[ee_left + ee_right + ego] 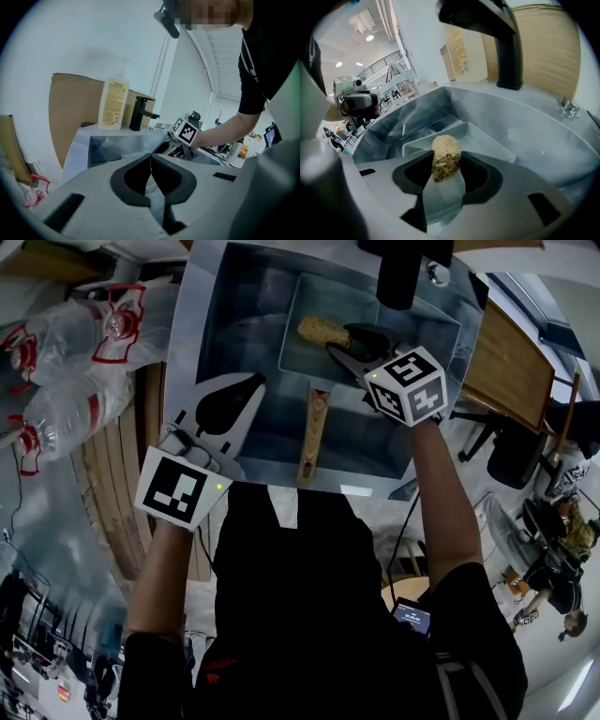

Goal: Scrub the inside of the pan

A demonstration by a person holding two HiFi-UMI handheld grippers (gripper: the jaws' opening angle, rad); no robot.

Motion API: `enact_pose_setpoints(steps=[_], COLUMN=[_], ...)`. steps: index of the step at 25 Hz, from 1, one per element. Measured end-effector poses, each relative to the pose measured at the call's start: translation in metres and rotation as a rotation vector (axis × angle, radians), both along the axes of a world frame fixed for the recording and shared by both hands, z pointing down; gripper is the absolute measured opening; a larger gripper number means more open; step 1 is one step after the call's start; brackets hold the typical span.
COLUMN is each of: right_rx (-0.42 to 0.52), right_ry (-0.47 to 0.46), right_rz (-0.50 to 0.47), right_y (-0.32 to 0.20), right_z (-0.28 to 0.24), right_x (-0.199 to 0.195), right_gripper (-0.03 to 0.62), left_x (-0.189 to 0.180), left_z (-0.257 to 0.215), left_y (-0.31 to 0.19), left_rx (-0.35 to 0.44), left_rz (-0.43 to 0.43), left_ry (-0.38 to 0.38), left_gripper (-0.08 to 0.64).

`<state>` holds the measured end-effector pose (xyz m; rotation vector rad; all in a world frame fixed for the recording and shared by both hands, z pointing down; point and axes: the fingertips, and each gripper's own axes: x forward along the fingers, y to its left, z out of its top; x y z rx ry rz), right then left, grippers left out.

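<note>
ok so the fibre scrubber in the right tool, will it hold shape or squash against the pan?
Probably gives a little: the fibre scrubber looks loose and stringy where the right tool clamps it. Not floppy, though: its free end stands out past the jaws unsupported. Likely light for its size, being open fibre.

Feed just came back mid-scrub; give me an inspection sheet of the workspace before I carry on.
Surface: steel sink, pan lying inside it.
Job's things: pan rectangular, wooden handle toward the person; fibre scrubber over the pan's inside.
Clutter: soap bottle and black tap on the rim; plastic bottles left of the sink.
Grippers: right gripper shut on the scrubber; left gripper shut, empty, at the sink's left side.
Cables: what looks like a thin dark cable below the sink's front edge.
Surroundings: desk and office chair to the right.
</note>
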<state>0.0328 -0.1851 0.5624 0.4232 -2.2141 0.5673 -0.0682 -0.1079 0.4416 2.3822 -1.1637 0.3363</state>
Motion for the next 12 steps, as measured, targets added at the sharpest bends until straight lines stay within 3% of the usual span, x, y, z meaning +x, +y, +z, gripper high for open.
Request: enact_pose_setpoints(steps=[12], right_rx=[0.013], right_ry=[0.003], right_rz=[0.046], right_y=[-0.043], right_z=[0.018], right_x=[0.023], right_gripper=[0.184], left_x=[0.022], left_z=[0.010], left_y=[-0.033], left_rx=[-0.033], left_rz=[0.039], left_ry=[-0.039], left_gripper=[0.020])
